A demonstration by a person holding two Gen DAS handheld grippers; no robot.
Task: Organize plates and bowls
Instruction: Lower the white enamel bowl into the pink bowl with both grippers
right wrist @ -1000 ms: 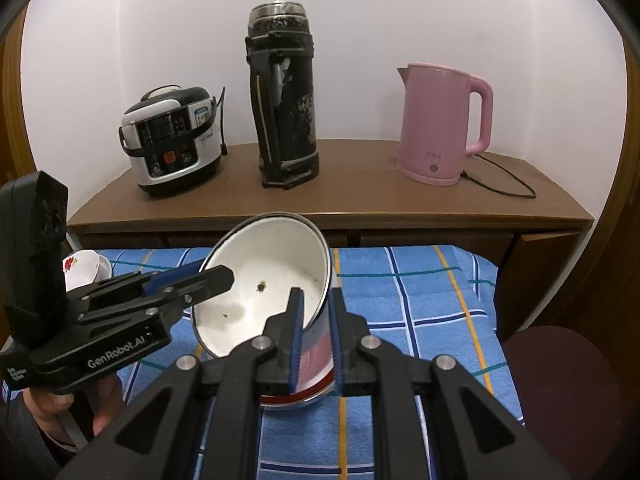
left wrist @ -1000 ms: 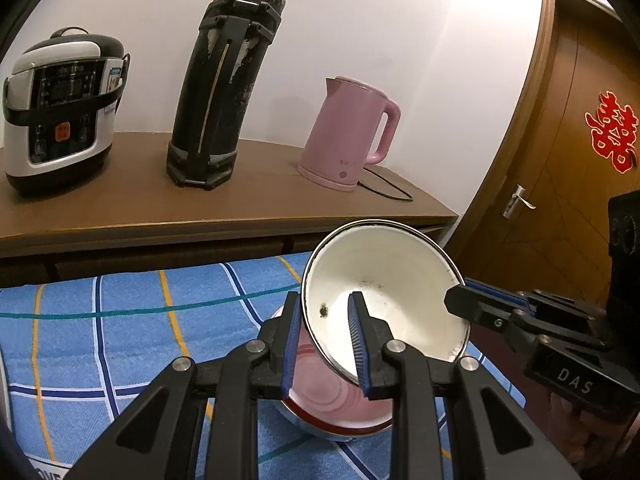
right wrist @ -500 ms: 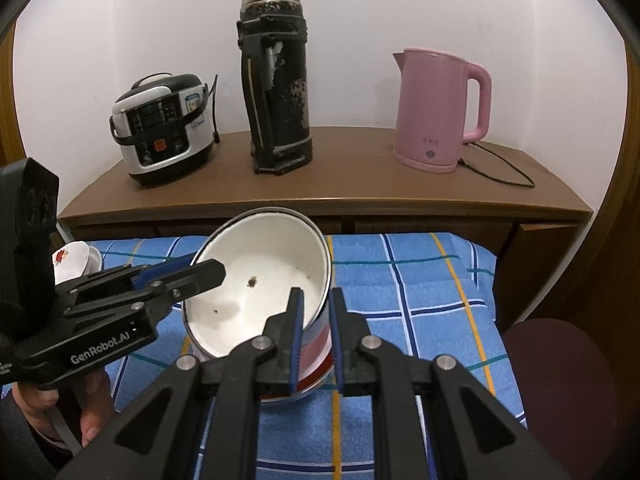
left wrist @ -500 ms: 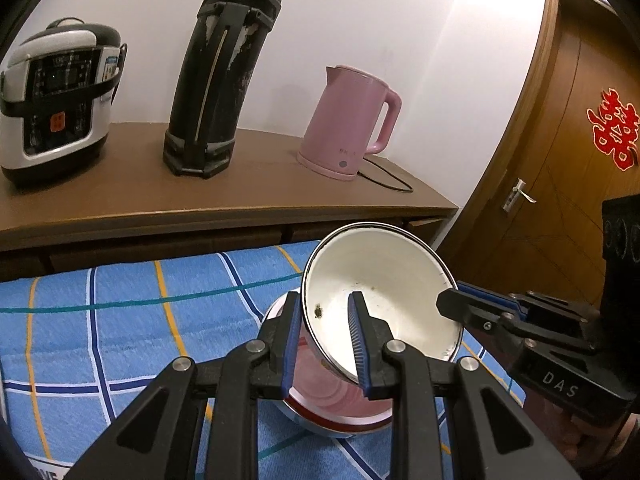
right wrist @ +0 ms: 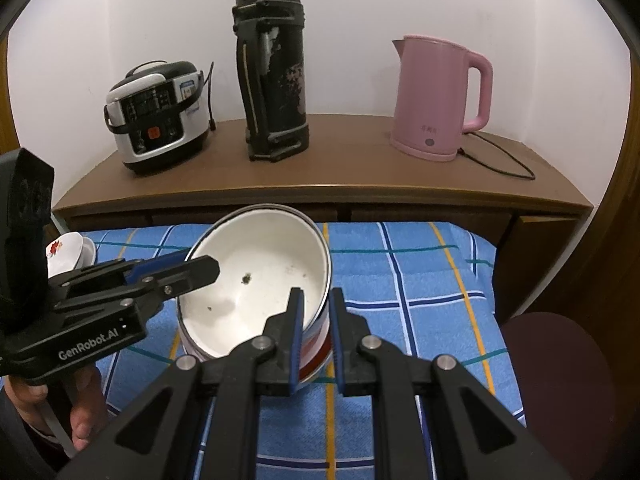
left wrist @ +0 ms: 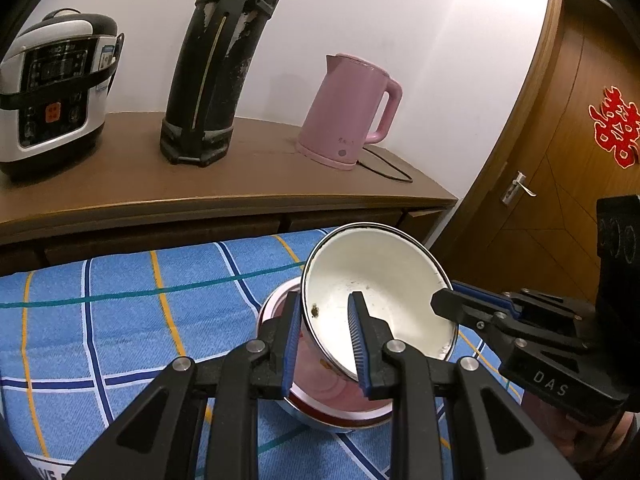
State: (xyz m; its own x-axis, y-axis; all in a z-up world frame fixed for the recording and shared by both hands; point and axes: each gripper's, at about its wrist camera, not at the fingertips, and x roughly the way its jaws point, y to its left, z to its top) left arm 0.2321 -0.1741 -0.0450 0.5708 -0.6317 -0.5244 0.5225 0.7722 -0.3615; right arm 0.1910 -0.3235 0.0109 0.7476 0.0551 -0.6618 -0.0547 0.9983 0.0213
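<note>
Lower bowl [left wrist: 336,396] half hidden — upper bowl [left wrist: 380,292].

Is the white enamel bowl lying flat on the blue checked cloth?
No: the white enamel bowl is tilted, gripped at opposite rims by both grippers.

1. Two enamel bowls: my white-lined bowl [left wrist: 384,280] tilted in a pink-lined bowl [left wrist: 340,396].
2. One small flowered dish [right wrist: 66,254].
3. One rice cooker [right wrist: 158,114], one black flask [right wrist: 274,68], one pink kettle [right wrist: 438,96].
4. Two grippers, mine: left gripper [left wrist: 326,344], right gripper [right wrist: 316,338].
</note>
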